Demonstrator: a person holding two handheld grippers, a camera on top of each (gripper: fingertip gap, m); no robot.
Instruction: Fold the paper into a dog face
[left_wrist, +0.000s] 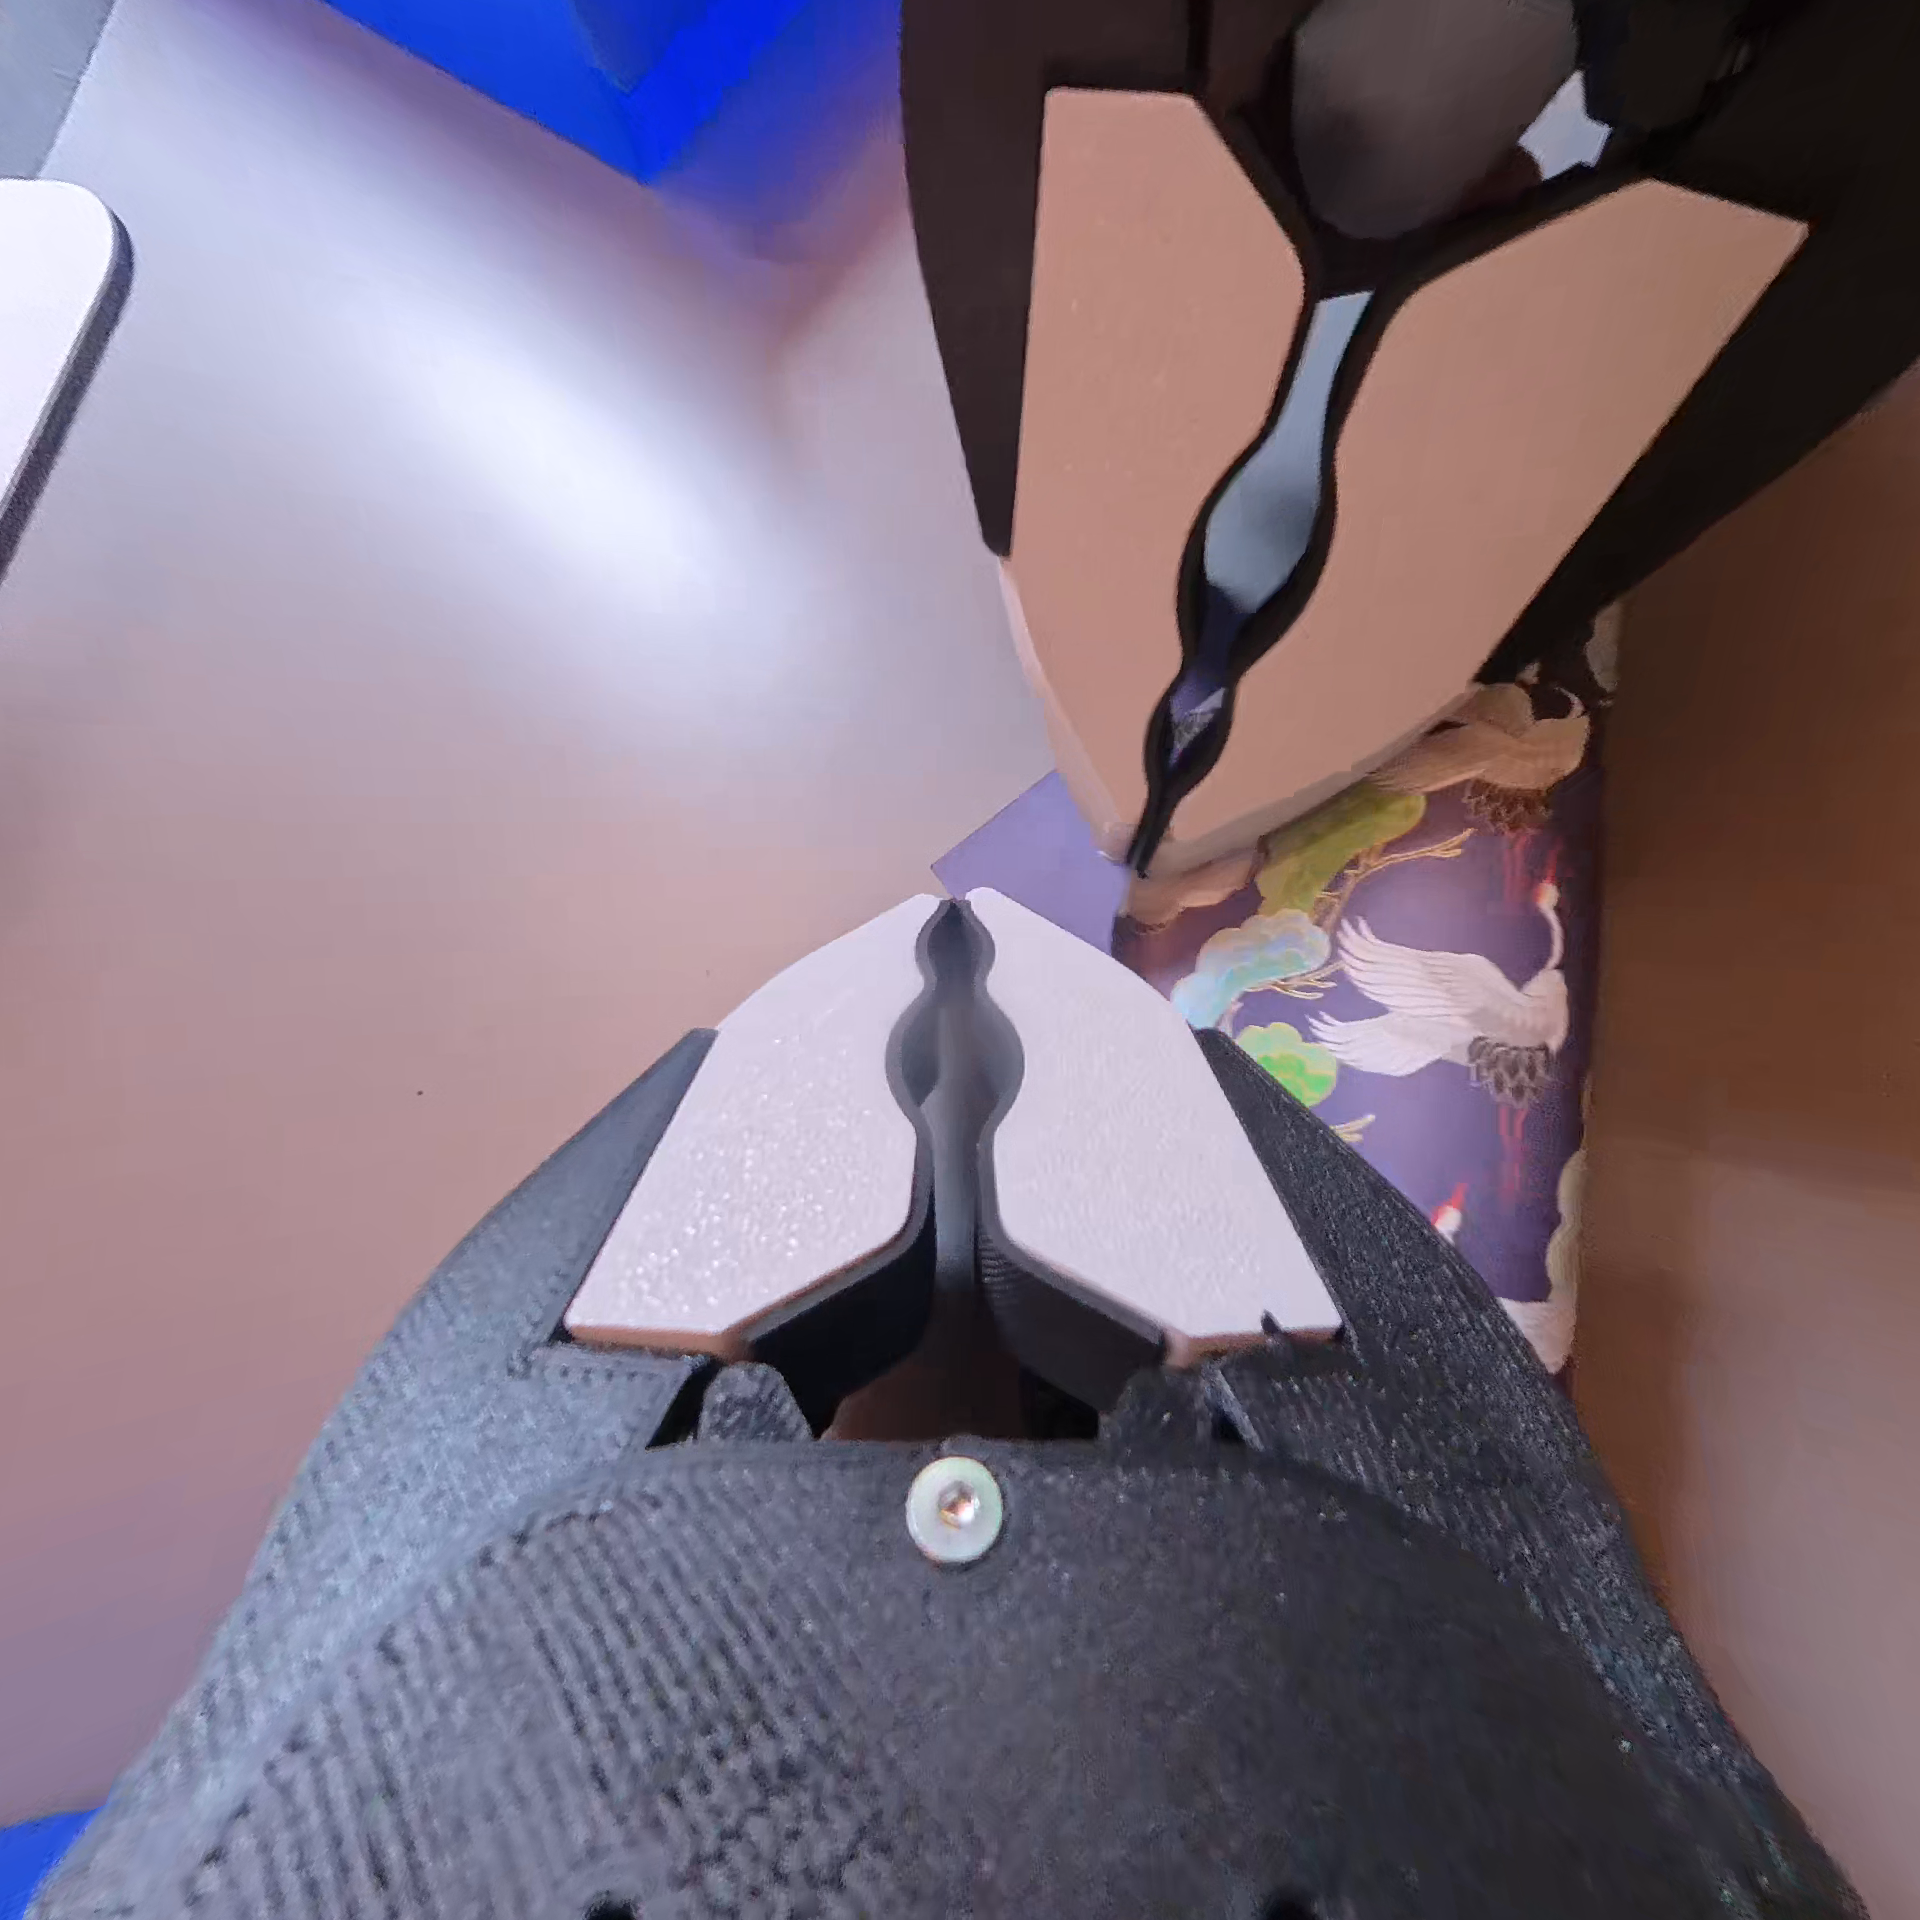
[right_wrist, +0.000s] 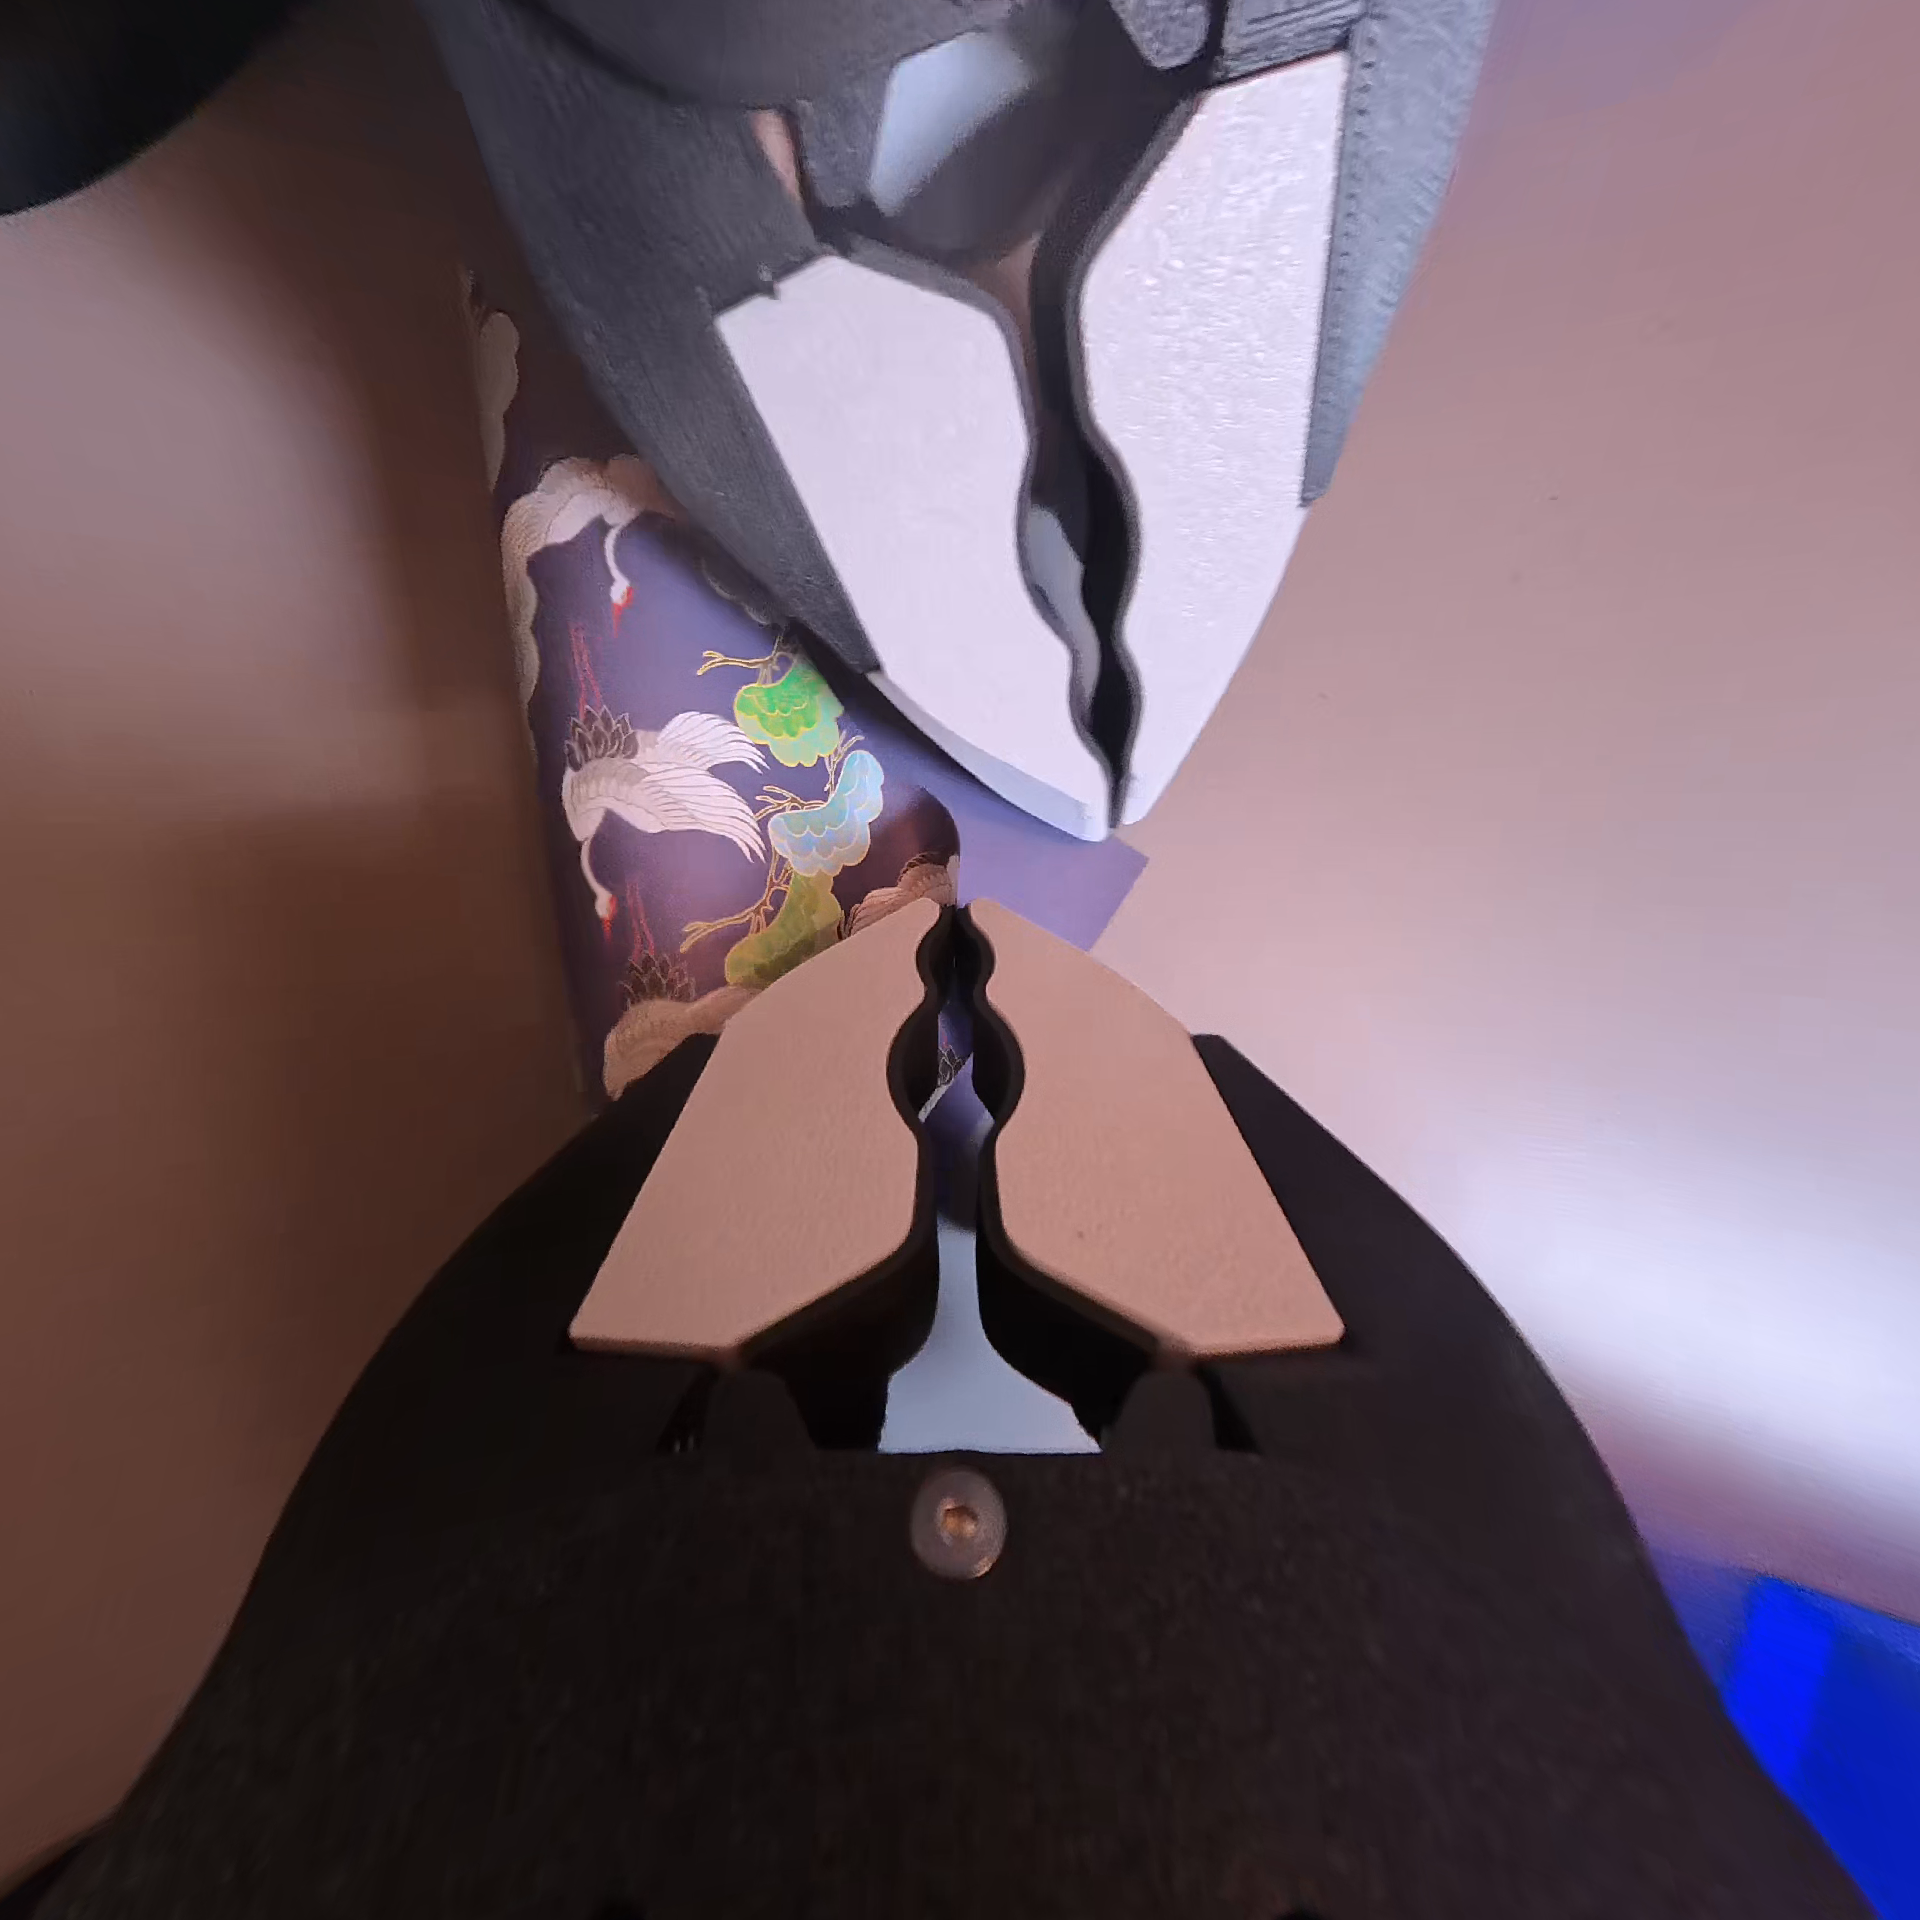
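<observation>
Early in the fold, by the look of it. Patterned paper (left_wrist: 1455, 997) flat on the pale table (left_wrist: 416, 727), dark purple with cranes and green pines, lying just past both sets of tips and running off behind the right tool. One corner turned over to bare its plain lilac underside (right_wrist: 1049, 873) (a small flap only, not a full crease). Left gripper (left_wrist: 954, 909), white-padded, tips drawn together at the edge of that flap; whether a sliver of paper is caught between them cannot be told. Right gripper (right_wrist: 958, 910), tan-padded, also closed to a hairline, tips resting on or just above the printed face beside the flap, again not clear whether pinching anything. Both tools nose to nose over the same corner, nearly touching. Judged from this: at most one fold begun, no triangle visible, no ears turned down, no chin tucked. Most of the dog face left to make.
</observation>
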